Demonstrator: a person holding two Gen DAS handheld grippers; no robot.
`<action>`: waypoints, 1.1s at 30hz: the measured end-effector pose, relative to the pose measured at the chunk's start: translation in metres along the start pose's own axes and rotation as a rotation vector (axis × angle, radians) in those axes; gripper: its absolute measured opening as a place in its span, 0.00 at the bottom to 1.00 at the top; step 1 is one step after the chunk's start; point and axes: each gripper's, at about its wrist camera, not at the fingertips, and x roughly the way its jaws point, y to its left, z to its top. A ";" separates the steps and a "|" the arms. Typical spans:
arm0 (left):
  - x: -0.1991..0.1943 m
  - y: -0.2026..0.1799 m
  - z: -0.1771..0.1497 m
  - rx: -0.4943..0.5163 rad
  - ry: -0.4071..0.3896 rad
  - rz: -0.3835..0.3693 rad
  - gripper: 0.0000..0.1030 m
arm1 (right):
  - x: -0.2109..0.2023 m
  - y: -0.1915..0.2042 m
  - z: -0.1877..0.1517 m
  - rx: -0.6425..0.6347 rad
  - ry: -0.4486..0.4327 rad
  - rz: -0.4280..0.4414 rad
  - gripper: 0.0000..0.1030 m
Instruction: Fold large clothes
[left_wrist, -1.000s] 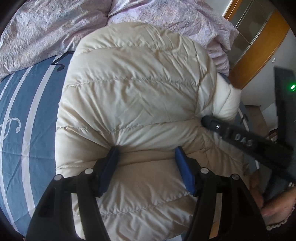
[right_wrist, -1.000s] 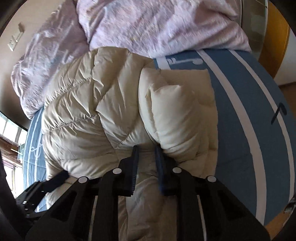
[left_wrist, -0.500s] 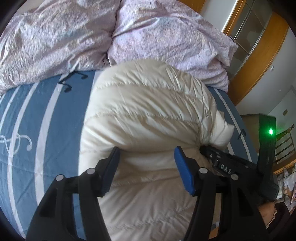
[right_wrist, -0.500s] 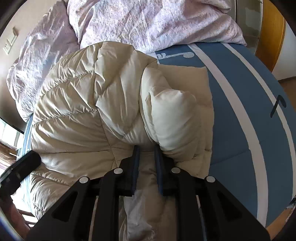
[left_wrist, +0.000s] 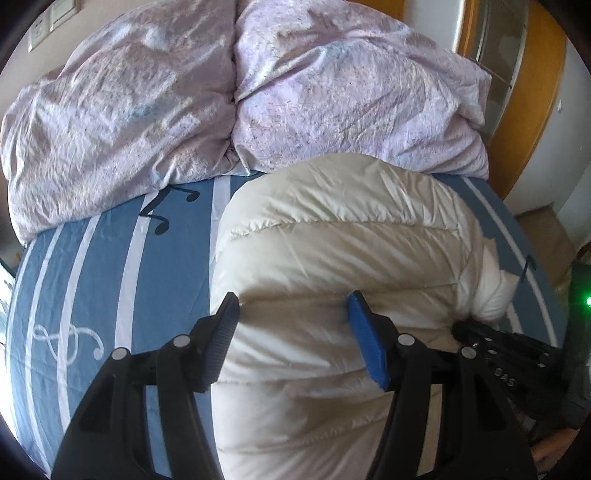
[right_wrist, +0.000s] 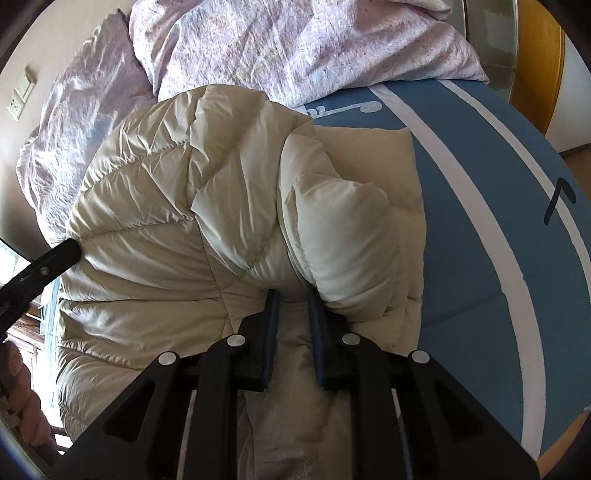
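A cream puffy down jacket (left_wrist: 340, 236) lies bunched on the blue striped bed. It also shows in the right wrist view (right_wrist: 177, 206), with a padded sleeve or collar roll (right_wrist: 343, 236) on its right side. My left gripper (left_wrist: 293, 306) is open, its blue pads straddling the jacket's near edge without pinching it. My right gripper (right_wrist: 292, 299) is shut on a fold of the jacket beneath the padded roll. The right gripper's black finger shows at the jacket's right edge in the left wrist view (left_wrist: 480, 332).
A crumpled lilac duvet (left_wrist: 229, 92) is heaped at the head of the bed, just behind the jacket. The blue sheet with white stripes (left_wrist: 92, 280) lies bare to the left. A wooden door frame (left_wrist: 532, 110) stands to the right.
The left gripper has pulled back and risen, so more duvet and sheet show. The jacket has shifted toward the near edge. The right gripper keeps its grip on the fold.
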 end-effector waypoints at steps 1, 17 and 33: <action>0.002 -0.001 0.000 0.007 0.000 0.005 0.60 | 0.000 -0.001 0.001 0.003 0.000 0.003 0.16; 0.044 -0.021 -0.010 0.098 0.040 0.051 0.69 | 0.001 -0.006 -0.002 0.041 -0.039 0.027 0.16; 0.053 -0.019 -0.025 0.096 -0.004 0.059 0.72 | 0.003 -0.009 -0.006 0.046 -0.080 0.045 0.16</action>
